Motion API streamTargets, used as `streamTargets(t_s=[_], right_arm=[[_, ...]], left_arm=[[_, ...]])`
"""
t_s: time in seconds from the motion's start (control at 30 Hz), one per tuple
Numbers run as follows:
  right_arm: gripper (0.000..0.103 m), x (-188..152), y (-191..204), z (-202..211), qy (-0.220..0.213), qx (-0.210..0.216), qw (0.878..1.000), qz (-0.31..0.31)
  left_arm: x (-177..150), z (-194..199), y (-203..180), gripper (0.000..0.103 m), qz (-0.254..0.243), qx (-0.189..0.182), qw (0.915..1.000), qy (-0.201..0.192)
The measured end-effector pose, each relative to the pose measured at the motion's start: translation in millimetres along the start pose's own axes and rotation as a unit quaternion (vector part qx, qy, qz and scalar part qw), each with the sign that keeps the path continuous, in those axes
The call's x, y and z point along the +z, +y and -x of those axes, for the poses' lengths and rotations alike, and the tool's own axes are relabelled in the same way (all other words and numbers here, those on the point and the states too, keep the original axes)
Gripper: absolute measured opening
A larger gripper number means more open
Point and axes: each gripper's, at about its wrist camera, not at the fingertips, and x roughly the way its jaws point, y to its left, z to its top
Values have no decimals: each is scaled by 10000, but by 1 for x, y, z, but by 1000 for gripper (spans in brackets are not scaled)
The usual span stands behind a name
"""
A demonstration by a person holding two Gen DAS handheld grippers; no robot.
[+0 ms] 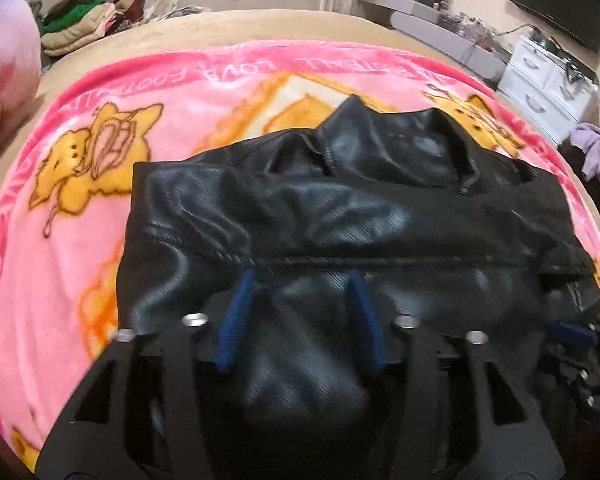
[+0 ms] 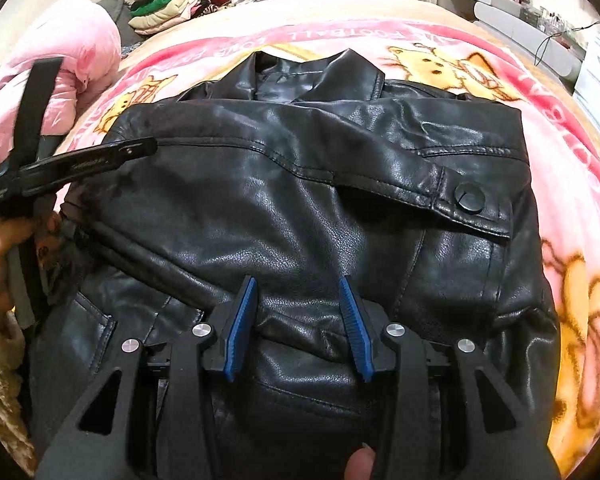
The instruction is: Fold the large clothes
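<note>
One bed (image 1: 260,24) carries a pink cartoon blanket (image 1: 72,208). On it lies a black leather jacket (image 2: 292,184), collar (image 2: 320,72) away from the cameras, sleeves folded across the body. Left hand-held gripper (image 1: 300,276) and right hand-held gripper (image 2: 298,284) hover over its lower part, blue fingers spread apart, holding nothing. Cuff button (image 2: 469,197) at right.

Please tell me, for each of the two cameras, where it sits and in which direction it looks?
Left wrist: on the left tool, low over the jacket, facing the collar; own open fingers show, right tool at right edge.
Right wrist: on the right tool, higher above the jacket, facing the collar; own open fingers, the left hand show.
Shared: jacket, blanket.
</note>
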Motion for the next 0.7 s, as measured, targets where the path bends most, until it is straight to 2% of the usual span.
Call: streamTargets(t_s=[0.03, 0.13, 0.2, 0.23, 0.3, 0.4, 0.47, 0.53, 0.63, 0.7], right_arm=[[42, 0, 0, 1, 1, -8, 10000, 6], [43, 0, 0, 2, -11, -2, 10000, 13], [50, 0, 0, 4, -33, 62, 10000, 7], [58, 0, 0, 6, -41, 144, 9999, -13], [66, 1, 3, 10, -63, 263, 9996, -11], [69, 0, 10, 14, -123, 139, 9997, 166], [75, -1, 14, 16, -146, 101, 9995, 247], [78, -1, 16, 16, -162, 112, 9994, 283], [87, -1, 19, 19, -243, 161, 9991, 324], [91, -1, 20, 22, -297, 189, 9989, 311]], left_arm=[[-2, 5, -4, 60, -44, -1, 10000, -5], [-7, 15, -11, 66, -94, 54, 9999, -4], [-11, 23, -14, 69, -48, 4, 10000, 14], [-13, 27, -14, 73, -25, -19, 10000, 1], [-15, 34, -17, 80, 22, -121, 9999, -46], [-18, 41, -19, 83, 17, -117, 9999, -39], [-18, 45, -20, 87, 0, -113, 9999, -61], [-17, 50, -20, 94, 39, -158, 9998, -82], [-17, 58, -19, 94, 127, -264, 9995, -118], [-17, 62, -20, 94, 91, -209, 9996, -143]])
